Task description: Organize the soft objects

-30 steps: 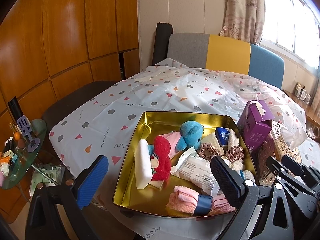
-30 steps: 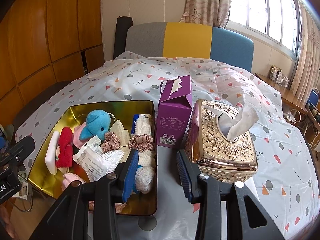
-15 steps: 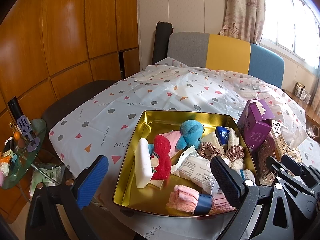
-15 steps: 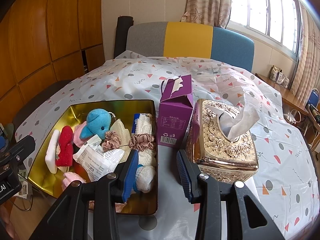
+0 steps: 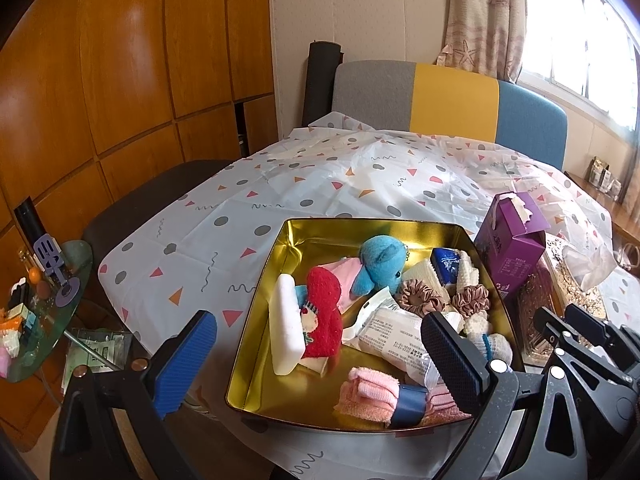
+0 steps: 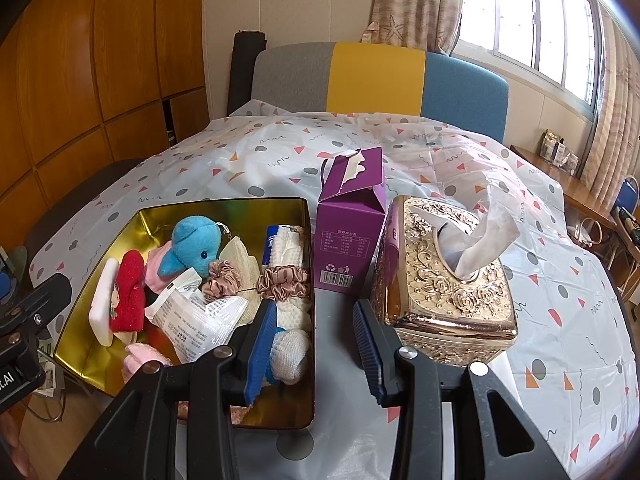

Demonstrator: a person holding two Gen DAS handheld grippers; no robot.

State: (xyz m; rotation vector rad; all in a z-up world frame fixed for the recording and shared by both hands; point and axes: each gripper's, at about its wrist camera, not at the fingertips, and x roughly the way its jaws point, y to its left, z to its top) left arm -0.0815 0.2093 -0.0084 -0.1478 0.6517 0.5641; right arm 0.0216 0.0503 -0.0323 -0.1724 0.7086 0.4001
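A gold tin tray [image 5: 280, 320] rests on a table covered by a white patterned tablecloth [image 5: 320, 176] and holds the soft objects. Along its left side stands a white sponge [image 5: 285, 322], touching a red plush toy [image 5: 325, 316]; behind these lies a blue plush elephant [image 5: 378, 264] partly over a pink cloth [image 5: 346, 272]. Two brown scrunchies [image 6: 256, 280] lie side by side near the tray's right wall, beside a white knitted item [image 6: 286, 248] and a blue packet [image 5: 448, 265]. A white printed wrapper [image 5: 396, 338] occupies the middle, and a rolled pink towel [image 5: 372, 392] with a dark blue band lies at the near edge. To the right of the tray, a purple carton [image 6: 350, 232] with a torn top stands upright, just beside an ornate gold tissue box [image 6: 444, 280] from which a tissue protrudes. The left gripper [image 5: 320, 360] hangs over the near edge of the tray with its blue-padded fingers spread wide and empty. The right gripper [image 6: 316, 340] hangs above the tray's right wall, fingers moderately apart, holding nothing; one finger overlaps a white knitted ball [image 6: 292, 354] in the view.
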